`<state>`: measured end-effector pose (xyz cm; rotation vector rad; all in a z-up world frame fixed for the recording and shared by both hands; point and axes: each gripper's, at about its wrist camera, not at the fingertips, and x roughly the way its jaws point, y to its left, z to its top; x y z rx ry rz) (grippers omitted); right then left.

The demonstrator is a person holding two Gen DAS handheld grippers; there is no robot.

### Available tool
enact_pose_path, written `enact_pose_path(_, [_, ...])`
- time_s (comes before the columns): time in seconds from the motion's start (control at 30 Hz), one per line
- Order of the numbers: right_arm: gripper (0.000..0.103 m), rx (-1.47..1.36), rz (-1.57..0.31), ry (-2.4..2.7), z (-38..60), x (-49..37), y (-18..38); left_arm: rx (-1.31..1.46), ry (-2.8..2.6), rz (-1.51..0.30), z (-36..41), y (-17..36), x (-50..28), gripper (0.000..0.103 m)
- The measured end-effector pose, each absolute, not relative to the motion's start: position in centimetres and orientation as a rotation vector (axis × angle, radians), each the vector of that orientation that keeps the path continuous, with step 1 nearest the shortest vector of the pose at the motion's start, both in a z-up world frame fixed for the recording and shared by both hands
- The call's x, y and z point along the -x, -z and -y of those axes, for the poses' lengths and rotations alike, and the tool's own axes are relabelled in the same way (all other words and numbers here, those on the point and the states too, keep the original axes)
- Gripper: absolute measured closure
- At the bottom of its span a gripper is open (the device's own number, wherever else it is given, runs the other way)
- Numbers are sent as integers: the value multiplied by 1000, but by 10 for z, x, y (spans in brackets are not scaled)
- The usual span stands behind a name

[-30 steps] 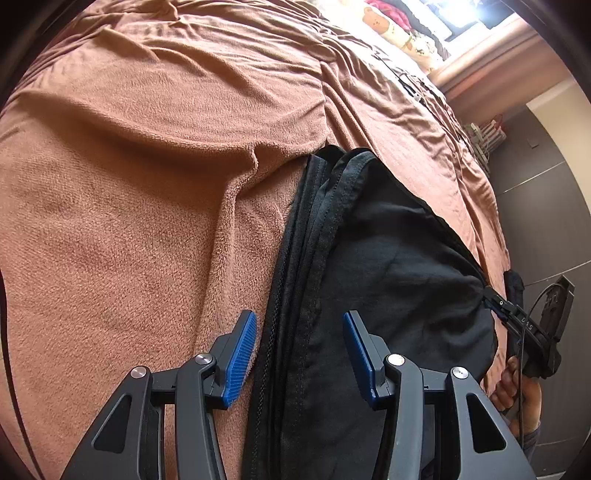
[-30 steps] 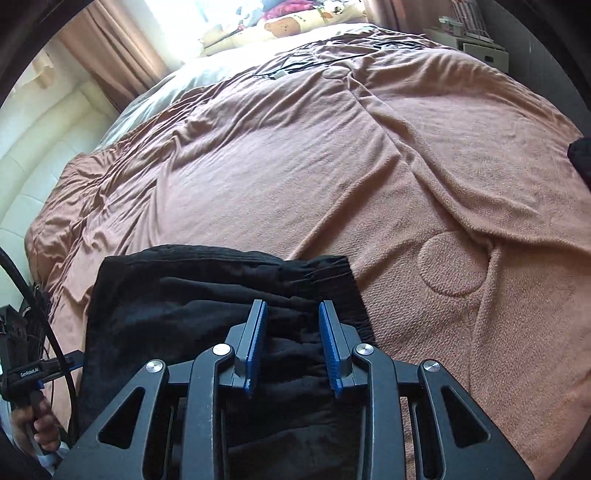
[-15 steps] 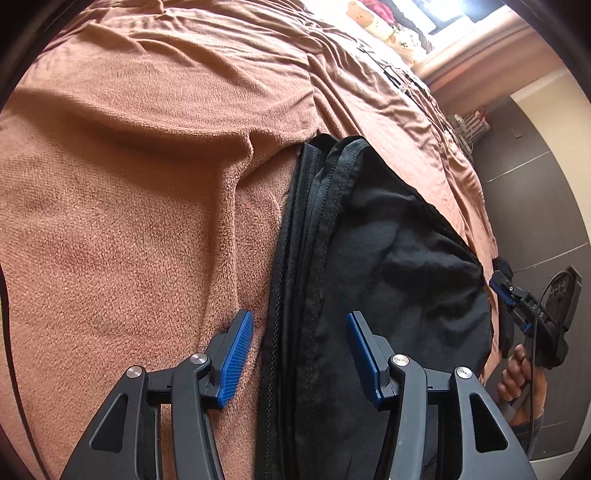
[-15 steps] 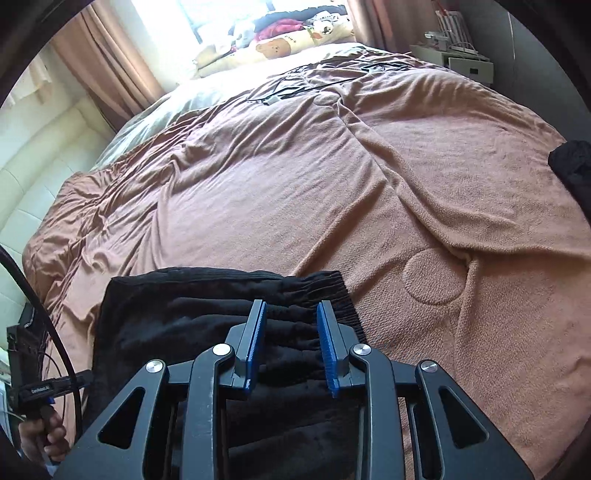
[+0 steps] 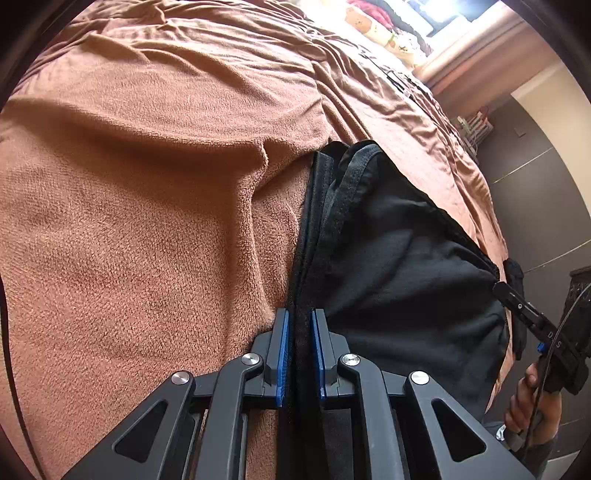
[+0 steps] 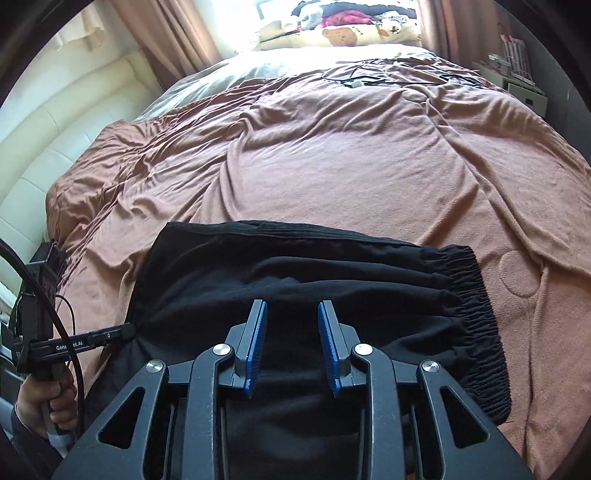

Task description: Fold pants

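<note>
The black pants lie folded on a brown blanket. In the left wrist view my left gripper is shut on the pants' stacked hem edge. In the right wrist view the pants show their elastic waistband at the right. My right gripper hangs over the middle of the cloth, jaws apart, with nothing between them. The left gripper shows at the pants' left edge in that view, and the right gripper's body shows at the pants' far edge in the left wrist view.
The brown blanket covers a large bed with many wrinkles. Pillows and soft toys lie at the head by the window. Cables lie on the far blanket. A cream padded wall stands left. A small cabinet stands far right.
My left gripper has closed on the pants' hem edge; it was open around it before. My right gripper's jaws have opened wider and it has tilted up, showing more of the bed.
</note>
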<state>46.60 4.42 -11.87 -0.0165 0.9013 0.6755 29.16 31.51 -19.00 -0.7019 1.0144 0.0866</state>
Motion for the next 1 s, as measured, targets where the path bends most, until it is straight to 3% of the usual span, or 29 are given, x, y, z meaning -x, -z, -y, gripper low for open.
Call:
enact_pose_path(0.7, [76,20,-1055,-697,-113,-524,126,921,-11,-1013,-326,198,-288,89])
enact_pose_path(1.0, [77,103,-1122,-630,-149,-555,156,983,-8,-998,-330,203,-293,89])
